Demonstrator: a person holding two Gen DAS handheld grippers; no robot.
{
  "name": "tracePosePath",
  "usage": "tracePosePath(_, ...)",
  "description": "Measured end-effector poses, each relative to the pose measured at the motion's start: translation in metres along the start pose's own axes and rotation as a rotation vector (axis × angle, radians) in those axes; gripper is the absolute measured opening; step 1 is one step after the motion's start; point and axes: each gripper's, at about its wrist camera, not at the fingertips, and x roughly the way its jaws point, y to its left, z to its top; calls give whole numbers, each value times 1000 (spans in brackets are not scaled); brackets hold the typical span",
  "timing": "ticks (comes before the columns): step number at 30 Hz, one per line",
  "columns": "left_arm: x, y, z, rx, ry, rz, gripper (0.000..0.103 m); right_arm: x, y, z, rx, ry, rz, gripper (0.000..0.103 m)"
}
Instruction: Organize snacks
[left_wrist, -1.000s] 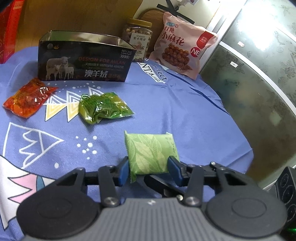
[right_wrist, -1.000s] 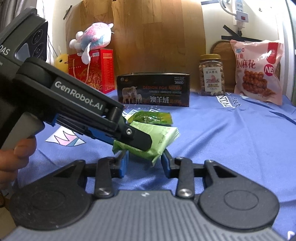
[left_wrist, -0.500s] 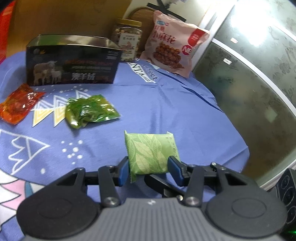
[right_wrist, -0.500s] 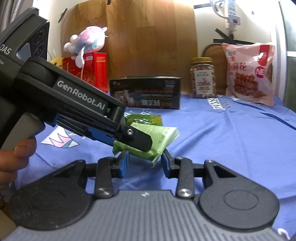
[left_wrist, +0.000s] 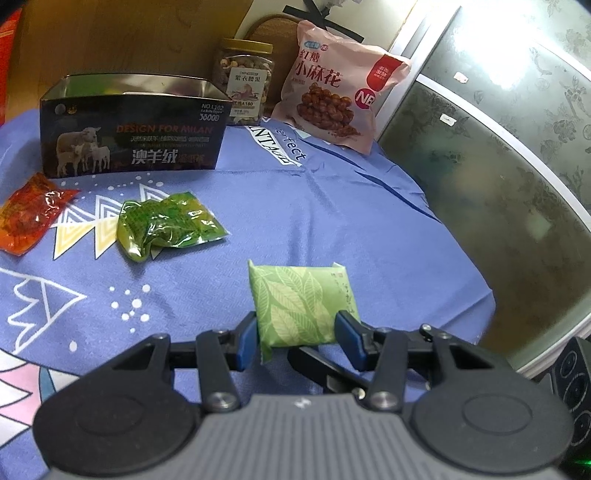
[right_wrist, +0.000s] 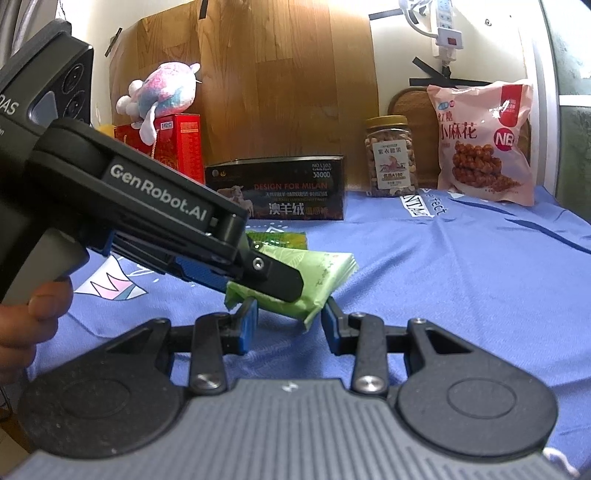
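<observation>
A light-green leaf-print packet (left_wrist: 299, 302) hangs just above the blue cloth, and my left gripper (left_wrist: 297, 334) is shut on its sides. In the right wrist view the left gripper's finger (right_wrist: 273, 278) crosses the same packet (right_wrist: 317, 273). My right gripper (right_wrist: 290, 321) stands open right below it; only the packet's lower corner dips between its blue pads. An open dark box with sheep on it (left_wrist: 129, 147) stands at the back. A crinkled green packet (left_wrist: 166, 225) and an orange-red one (left_wrist: 29, 214) lie in front of the box.
A nut jar (left_wrist: 247, 88) and a pink snack bag (left_wrist: 332, 96) stand at the back by the wall. A red box (right_wrist: 177, 144) with a plush toy (right_wrist: 166, 88) is at the back left. The table's edge (left_wrist: 480, 295) drops off at the right.
The leaf-print packet stays held in the left gripper with the right gripper under it. Both views only sway a little.
</observation>
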Motion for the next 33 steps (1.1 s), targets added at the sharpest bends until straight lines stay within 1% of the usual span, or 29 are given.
tracePosePath(10,-10,10,-2,-22,-21,0,45,4,7,3,-23,-4,14,40)
tracePosePath(15,-7,16,-2,-44,-12,-13,45,8,10,4,-35,16,6,40)
tracePosePath(21,-8,14,-1,-23,-26,-24,45,5,11,5,-23,0,-13,40)
tracePosePath(29,-16,25,-5,-51,-35,-26,45,9,20,7,-39,2,2,40)
tracePosePath(33,-17,25,-4,-45,-37,-25,45,9,20,7,-37,0,0,40)
